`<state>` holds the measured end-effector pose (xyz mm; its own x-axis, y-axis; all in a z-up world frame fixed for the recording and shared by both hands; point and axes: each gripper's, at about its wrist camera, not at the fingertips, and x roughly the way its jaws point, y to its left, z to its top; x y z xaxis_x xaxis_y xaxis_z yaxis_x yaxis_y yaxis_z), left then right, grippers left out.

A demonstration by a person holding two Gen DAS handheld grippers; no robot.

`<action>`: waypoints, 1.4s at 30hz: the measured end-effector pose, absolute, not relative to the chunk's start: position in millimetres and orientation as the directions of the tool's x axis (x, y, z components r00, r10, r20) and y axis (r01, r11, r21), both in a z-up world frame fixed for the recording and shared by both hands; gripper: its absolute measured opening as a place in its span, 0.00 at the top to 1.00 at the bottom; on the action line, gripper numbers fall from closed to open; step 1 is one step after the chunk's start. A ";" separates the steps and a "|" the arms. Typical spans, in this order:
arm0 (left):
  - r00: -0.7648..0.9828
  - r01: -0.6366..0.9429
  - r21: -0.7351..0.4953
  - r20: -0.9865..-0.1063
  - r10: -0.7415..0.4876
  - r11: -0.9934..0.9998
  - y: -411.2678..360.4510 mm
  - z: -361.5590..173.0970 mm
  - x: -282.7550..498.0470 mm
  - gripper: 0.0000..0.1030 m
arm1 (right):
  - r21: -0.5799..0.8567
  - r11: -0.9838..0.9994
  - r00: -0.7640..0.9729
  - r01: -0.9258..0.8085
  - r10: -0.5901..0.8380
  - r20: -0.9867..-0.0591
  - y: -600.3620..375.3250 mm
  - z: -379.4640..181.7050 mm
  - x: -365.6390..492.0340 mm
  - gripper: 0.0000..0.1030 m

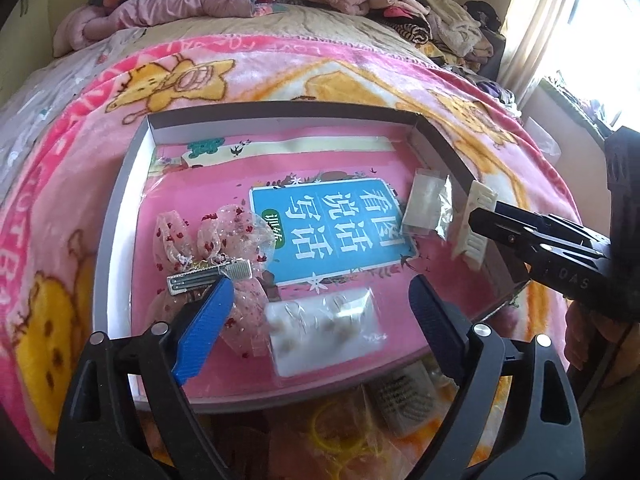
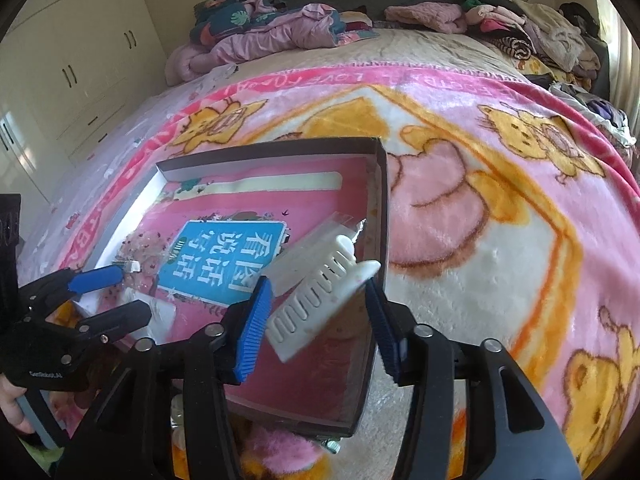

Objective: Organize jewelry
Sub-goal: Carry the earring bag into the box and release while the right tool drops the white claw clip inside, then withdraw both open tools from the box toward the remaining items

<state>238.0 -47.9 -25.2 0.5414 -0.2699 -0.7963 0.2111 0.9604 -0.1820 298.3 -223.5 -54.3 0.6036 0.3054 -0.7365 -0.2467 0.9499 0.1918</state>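
A grey-walled box (image 1: pixel 120 184) lined with a pink picture book lies on the bed. Inside are a pink sheer bow clip (image 1: pixel 216 248) with a metal clasp, a clear bag of earrings (image 1: pixel 326 328) and a small clear packet (image 1: pixel 428 204). My left gripper (image 1: pixel 320 300) is open over the box's near side, above the earring bag. A white hair comb (image 2: pixel 316 300) lies tilted on the box's right wall (image 2: pixel 382 208). My right gripper (image 2: pixel 316 316) is open around the comb, jaws not touching it. The comb also shows in the left wrist view (image 1: pixel 476 224).
The box sits on a pink and yellow cartoon blanket (image 2: pixel 480 220). Piles of clothes (image 2: pixel 520 28) lie along the far side of the bed. White wardrobes (image 2: pixel 80 60) stand at the left. More packets and yellow bands (image 1: pixel 340 440) lie below the box's near edge.
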 end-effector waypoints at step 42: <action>0.652 0.150 -0.159 -0.726 -0.218 0.976 -15.7 22.4 131.3 0.11 | 0.128 0.934 0.682 -0.335 0.334 -0.651 -206.8 -1.4 167.6 0.28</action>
<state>131.3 -15.7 22.4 0.6520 -0.2182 -0.7262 0.1496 0.9759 -0.1589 167.6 -206.8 -1.4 0.6816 0.3336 -0.6513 -0.3346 0.9336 0.1280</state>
